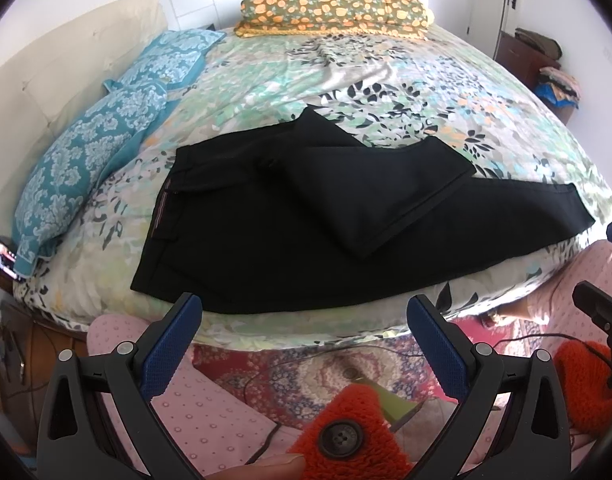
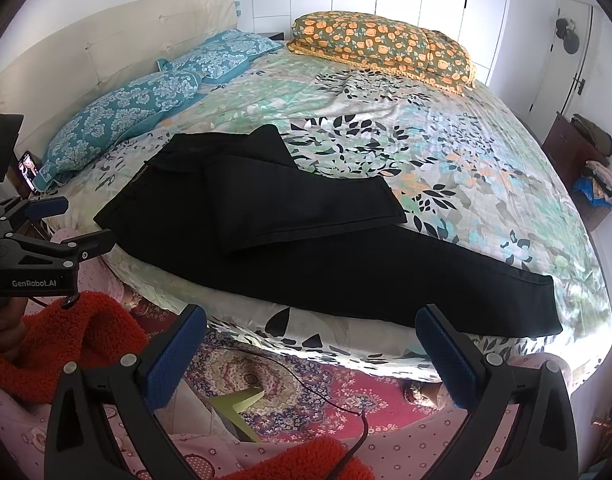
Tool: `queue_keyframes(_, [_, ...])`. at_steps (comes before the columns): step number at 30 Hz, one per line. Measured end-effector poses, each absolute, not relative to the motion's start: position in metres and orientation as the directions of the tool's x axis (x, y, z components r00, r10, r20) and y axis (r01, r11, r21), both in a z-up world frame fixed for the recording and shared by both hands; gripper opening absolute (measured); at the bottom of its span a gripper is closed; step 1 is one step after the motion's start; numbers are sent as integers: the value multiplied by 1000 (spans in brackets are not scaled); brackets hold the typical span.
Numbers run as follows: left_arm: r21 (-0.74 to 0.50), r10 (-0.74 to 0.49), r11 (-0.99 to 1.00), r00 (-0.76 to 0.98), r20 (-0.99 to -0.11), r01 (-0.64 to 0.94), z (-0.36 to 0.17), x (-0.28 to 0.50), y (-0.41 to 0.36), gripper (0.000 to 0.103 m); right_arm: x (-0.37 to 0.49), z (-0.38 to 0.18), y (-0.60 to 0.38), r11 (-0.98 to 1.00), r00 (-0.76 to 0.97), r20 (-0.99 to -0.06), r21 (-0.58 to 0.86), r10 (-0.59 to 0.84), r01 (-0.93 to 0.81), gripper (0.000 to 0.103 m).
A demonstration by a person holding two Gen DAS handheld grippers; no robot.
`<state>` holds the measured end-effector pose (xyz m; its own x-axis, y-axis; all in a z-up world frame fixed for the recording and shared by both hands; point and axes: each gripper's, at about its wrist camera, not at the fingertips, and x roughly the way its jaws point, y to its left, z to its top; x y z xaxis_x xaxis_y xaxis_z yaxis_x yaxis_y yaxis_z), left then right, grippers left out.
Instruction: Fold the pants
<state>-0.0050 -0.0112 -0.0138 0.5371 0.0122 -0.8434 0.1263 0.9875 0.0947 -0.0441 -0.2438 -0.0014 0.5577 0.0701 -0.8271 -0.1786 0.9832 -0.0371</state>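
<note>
Black pants lie on the floral bedspread, waistband to the left. One leg is folded back across the thighs; the other leg stretches right along the bed's near edge. They also show in the right wrist view. My left gripper is open and empty, held off the bed's near edge in front of the pants' seat. My right gripper is open and empty, off the bed edge in front of the stretched leg. The left gripper also shows at the left of the right wrist view.
Two blue patterned pillows lie by the cream headboard at left. An orange floral pillow lies at the far side. A phone sits at far left. Below the bed edge are a red rug and cables.
</note>
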Motion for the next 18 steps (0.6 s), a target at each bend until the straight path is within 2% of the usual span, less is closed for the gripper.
queue_keyframes(18, [96,13,987,537,-844,127,-14,-5,-12,102,-45,-5,-249,984,553,-830,-33,71,-175,103])
